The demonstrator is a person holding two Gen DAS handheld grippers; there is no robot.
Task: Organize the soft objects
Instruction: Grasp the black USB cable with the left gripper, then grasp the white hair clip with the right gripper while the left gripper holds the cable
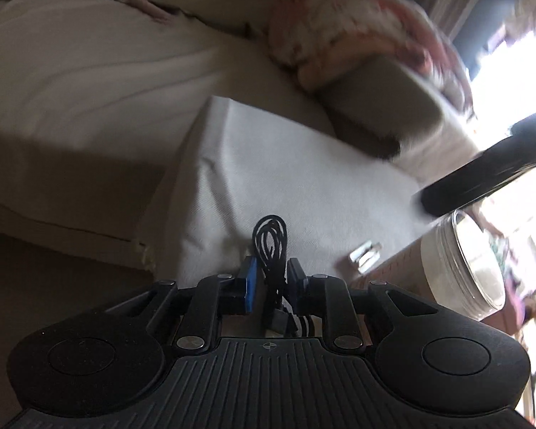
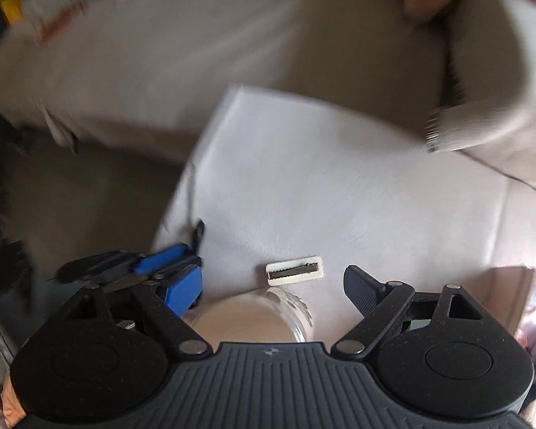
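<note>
Cable coil (image 1: 269, 246), black, sits clenched between the left gripper (image 1: 271, 279) pads over a white cloth (image 1: 296, 178). At two o'clock lies a white hair clip (image 2: 293, 271). Right gripper (image 2: 273, 287) gapes, released, over a clear jar (image 2: 250, 318).

We see the left gripper (image 1: 270, 279) pinching a bundle of black cords (image 1: 271, 246) over a white cloth (image 1: 286, 178). A small white hair clip (image 1: 366, 254) lies on it, near a clear jar (image 1: 461, 261) at right.
</note>
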